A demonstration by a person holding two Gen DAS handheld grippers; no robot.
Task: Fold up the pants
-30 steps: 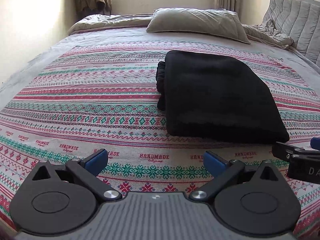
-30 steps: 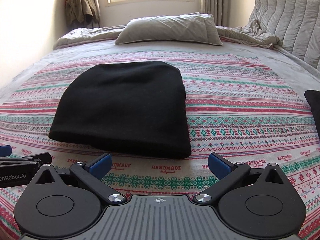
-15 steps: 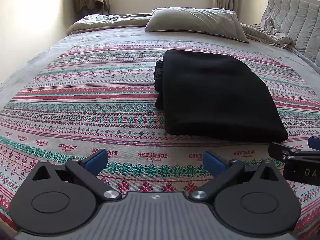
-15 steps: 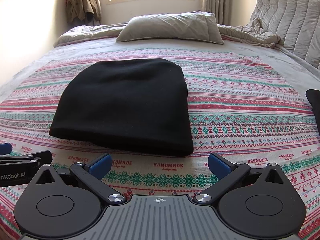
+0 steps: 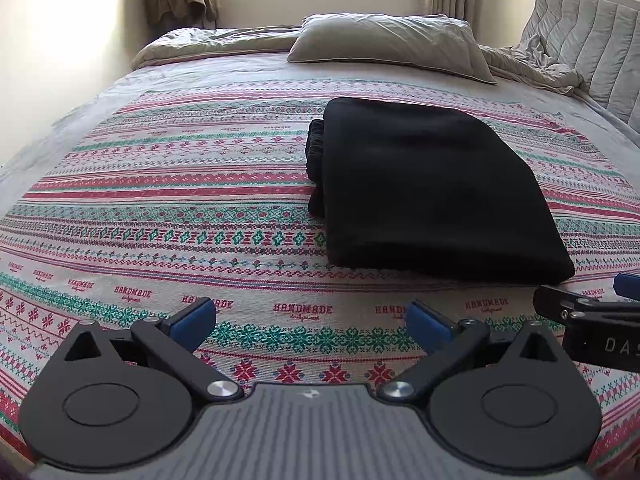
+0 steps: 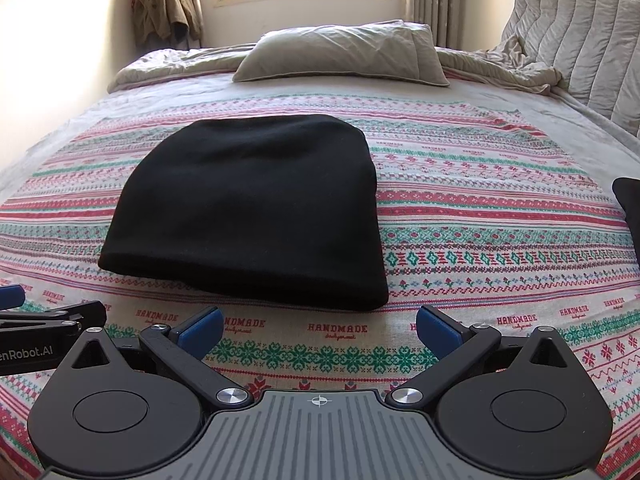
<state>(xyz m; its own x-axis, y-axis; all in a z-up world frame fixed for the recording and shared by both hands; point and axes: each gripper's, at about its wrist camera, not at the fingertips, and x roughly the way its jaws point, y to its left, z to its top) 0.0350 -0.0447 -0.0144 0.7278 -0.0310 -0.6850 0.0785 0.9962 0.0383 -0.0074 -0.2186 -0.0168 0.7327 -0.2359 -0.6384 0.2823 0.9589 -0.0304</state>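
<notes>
Black pants (image 5: 432, 188) lie folded into a compact rectangle on the patterned bedspread (image 5: 180, 208), with the waistband bunched at the fold's left edge. They also show in the right wrist view (image 6: 256, 212). My left gripper (image 5: 312, 320) is open and empty, hovering short of the pants' near edge and to their left. My right gripper (image 6: 320, 326) is open and empty, just short of the near edge. Each gripper shows at the side of the other's view: the right one (image 5: 592, 312), the left one (image 6: 40, 320).
A grey pillow (image 5: 392, 44) and a rumpled duvet (image 5: 532, 64) lie at the head of the bed. A padded headboard (image 6: 580, 40) stands at the right. A jacket (image 6: 164, 4) hangs in the left corner. A dark item (image 6: 628, 208) pokes in at the right edge.
Both grippers have drawn back a little from the folded pants and risen slightly. The pants have not moved. The jaws stay open.
</notes>
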